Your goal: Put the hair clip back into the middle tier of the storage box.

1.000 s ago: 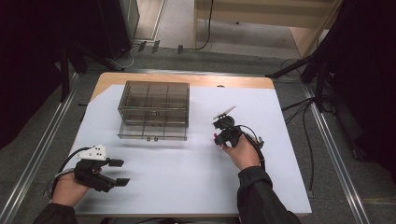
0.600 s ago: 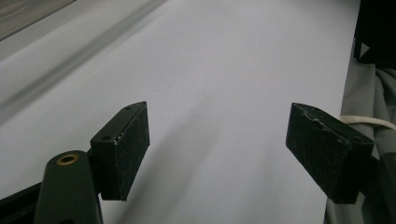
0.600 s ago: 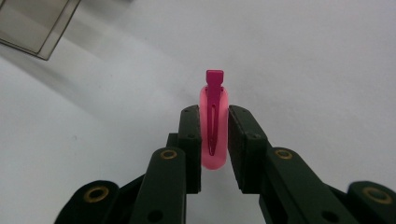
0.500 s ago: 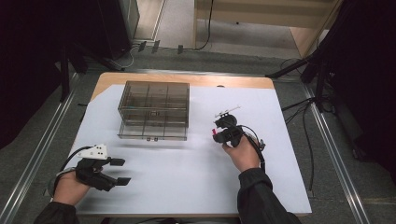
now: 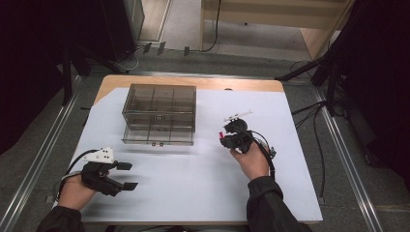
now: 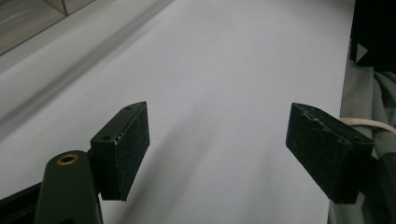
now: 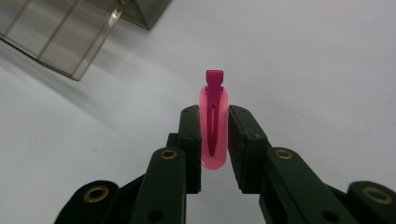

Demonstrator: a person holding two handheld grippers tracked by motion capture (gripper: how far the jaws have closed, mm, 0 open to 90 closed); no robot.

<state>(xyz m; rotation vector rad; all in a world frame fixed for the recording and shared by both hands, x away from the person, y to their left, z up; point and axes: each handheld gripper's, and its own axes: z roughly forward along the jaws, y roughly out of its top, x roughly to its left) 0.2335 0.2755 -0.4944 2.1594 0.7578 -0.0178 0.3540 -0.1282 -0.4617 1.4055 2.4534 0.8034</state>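
One pink hair clip [image 7: 213, 126] clamped in right tool [image 7: 214, 140]; no legible writing.

Compartment box [image 5: 159, 114] at table [image 5: 203, 193] rear-left; hair clip [image 7: 213, 126], seemingly, between right gripper [image 5: 226, 136] pads, right of box

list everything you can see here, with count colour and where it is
hair clip: 1, pink with a darker pink clasp, clamped between the jaws of the right hand-held gripper, above the white sheet
compartment box: 1, clear smoky grey with inner dividers, on the far left part of the sheet
sheet: 1, white, covering most of the table top
table: 1, light wood, bare strip showing along the far edge
cables: several, black, on the grey floor to the right of the table
left hand-held gripper: 1, black with a white plate on top, near left of the sheet, jaws wide apart
right hand-held gripper: 1, black, right of the box, closed on the clip
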